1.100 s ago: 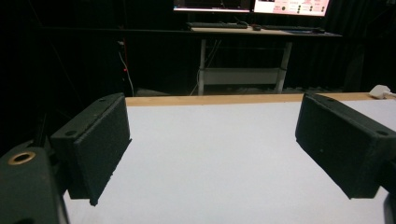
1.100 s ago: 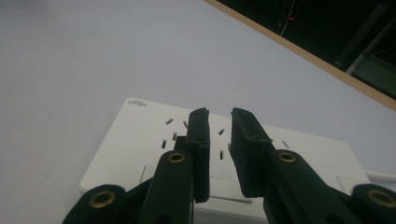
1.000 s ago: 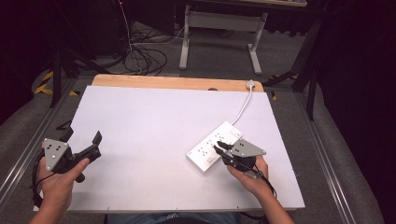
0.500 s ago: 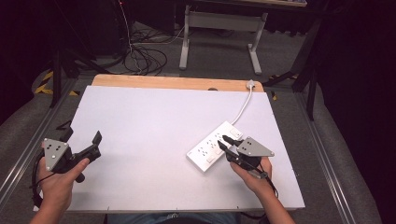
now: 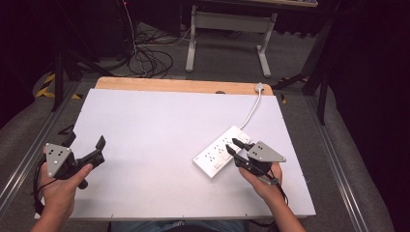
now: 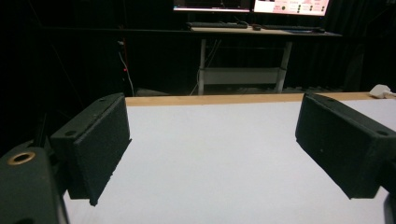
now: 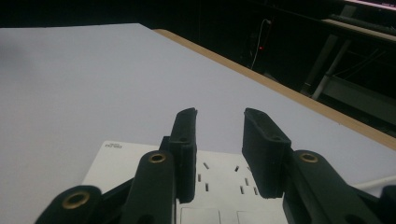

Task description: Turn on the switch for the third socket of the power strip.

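White rectangular plastic power strip [image 5: 222, 151] lying flat at about four o'clock on the white table top [image 5: 159, 130], white cord [image 5: 251, 110] running off toward one o'clock. Right gripper [image 5: 232, 146] poised just over its near end, jaws parted narrowly, grasping nothing. Left gripper [image 5: 87, 147] at eight o'clock, well apart, jaws spread wide.

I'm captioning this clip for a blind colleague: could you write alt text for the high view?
A person's right tool, jaws slightly apart, hovers over a white rectangular plastic power strip on a white table. The left tool is held open near the table's left edge, gripping nothing.
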The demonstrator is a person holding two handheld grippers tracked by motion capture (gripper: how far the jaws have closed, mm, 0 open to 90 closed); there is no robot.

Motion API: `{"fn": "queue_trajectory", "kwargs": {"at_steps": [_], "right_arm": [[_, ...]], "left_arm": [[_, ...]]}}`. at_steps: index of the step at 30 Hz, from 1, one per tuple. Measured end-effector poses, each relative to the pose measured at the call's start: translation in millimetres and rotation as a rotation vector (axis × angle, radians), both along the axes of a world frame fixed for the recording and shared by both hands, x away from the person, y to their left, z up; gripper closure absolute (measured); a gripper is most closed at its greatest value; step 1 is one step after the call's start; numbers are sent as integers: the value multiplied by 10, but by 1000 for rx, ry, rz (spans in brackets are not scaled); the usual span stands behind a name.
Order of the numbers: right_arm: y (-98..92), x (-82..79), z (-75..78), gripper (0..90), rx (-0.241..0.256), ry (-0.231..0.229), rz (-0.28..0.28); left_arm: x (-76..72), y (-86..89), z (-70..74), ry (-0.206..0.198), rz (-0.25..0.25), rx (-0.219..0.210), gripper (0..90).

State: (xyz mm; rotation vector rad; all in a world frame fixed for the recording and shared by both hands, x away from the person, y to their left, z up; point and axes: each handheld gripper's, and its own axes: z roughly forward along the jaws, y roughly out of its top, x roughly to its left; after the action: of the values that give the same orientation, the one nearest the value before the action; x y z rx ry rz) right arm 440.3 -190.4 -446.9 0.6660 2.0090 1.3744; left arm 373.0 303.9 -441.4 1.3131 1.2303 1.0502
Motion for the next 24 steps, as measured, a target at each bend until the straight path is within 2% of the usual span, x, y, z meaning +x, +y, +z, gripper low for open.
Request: {"fn": "queue_trajectory", "kwargs": {"at_steps": [10,18,24], "right_arm": [[-39,14,15,584,45,2,-34],[-60,19,24,543,85,12,-40],[-75,29,27,523,92,8,-47]], "left_arm": [[0,1,1,1,-1,5,107],[1,-2,-1,2,-2,2,107],[0,-1,1,1,-3,8,107]]}}
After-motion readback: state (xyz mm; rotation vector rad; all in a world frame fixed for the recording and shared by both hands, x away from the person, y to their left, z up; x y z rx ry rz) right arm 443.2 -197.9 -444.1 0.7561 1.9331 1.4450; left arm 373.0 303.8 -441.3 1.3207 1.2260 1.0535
